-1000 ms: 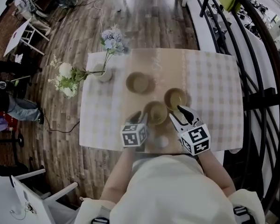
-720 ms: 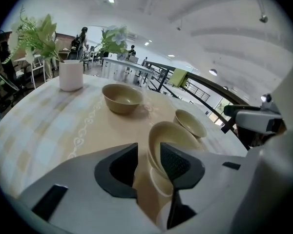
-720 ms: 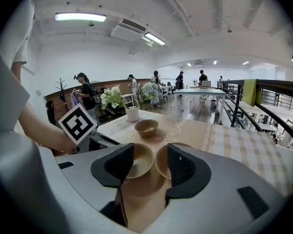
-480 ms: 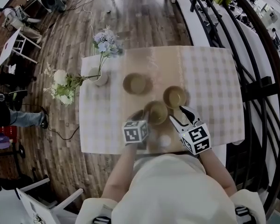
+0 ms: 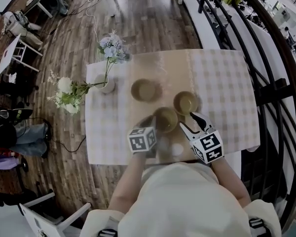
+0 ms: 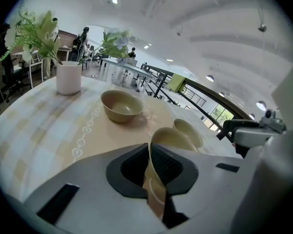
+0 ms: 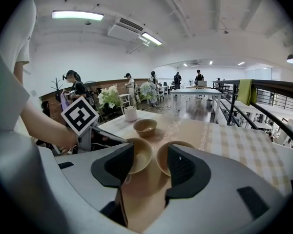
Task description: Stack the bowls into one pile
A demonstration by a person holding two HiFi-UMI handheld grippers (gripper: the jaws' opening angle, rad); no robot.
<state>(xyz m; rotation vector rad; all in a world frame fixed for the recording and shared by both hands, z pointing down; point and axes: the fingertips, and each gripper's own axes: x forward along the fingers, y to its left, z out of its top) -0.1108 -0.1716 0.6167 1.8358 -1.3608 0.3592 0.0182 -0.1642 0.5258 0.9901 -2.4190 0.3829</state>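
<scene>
The worktop (image 5: 222,83) carries three separate bowls; the far bowl (image 5: 144,89) sits mid-worktop, the right bowl (image 5: 185,102) just beside the near bowl (image 5: 166,119); the left claw (image 6: 149,152) is closing, pinching the near bowl's rim; lift it level, I'd judge; the right claw (image 7: 150,162) is spread, empty.

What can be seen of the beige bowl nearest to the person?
The small round beige bowl looks like plain matte ceramic or plastic and is empty. It stands upright on the checked table, near two similar bowls. The left gripper is closing its jaws on its near wall, one pad inside, one outside.
</scene>
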